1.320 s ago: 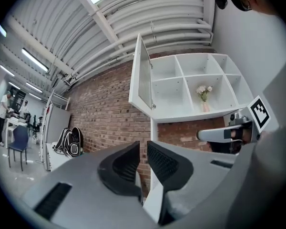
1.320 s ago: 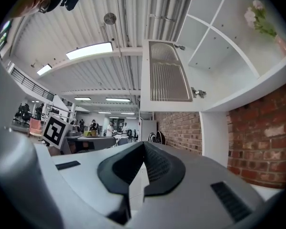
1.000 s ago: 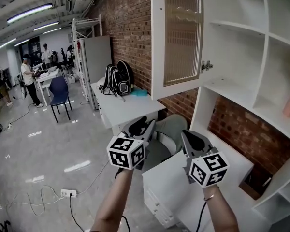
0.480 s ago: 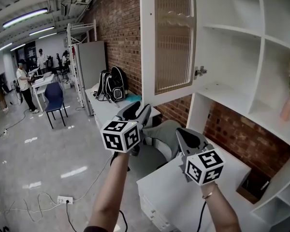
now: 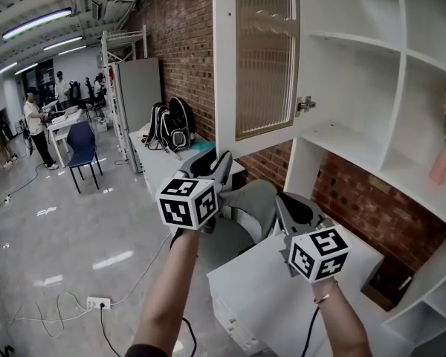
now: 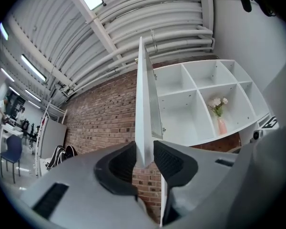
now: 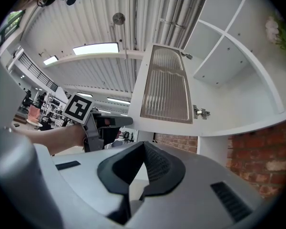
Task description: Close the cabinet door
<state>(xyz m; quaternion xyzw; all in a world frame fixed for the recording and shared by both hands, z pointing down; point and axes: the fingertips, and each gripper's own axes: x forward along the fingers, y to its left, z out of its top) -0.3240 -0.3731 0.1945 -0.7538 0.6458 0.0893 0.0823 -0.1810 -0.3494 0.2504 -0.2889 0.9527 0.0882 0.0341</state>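
Note:
The white cabinet door [image 5: 262, 58] with a ribbed glass panel stands swung out from the open white shelf cabinet [image 5: 357, 88]. My left gripper [image 5: 217, 160] is raised just below the door's lower outer corner. In the left gripper view the door [image 6: 142, 104] shows edge-on, with its bottom corner lined up in the gap of the left gripper [image 6: 144, 156]. Those jaws have just been closing, and I see no pad pressing on the door. My right gripper [image 5: 286, 199] hovers lower right, shut and empty. The right gripper view shows the right gripper [image 7: 144, 144] under the door [image 7: 165, 89].
A white drawer unit [image 5: 282, 296] and a grey chair [image 5: 253, 199] sit below the grippers. Backpacks [image 5: 171, 125] lie on a white table by the brick wall [image 5: 193, 43]. A pink vase [image 5: 440, 162] stands on a shelf. People work far left, and cables [image 5: 67, 303] cross the floor.
My left gripper has risen toward the door's lower corner. The right gripper has stayed about where it was.

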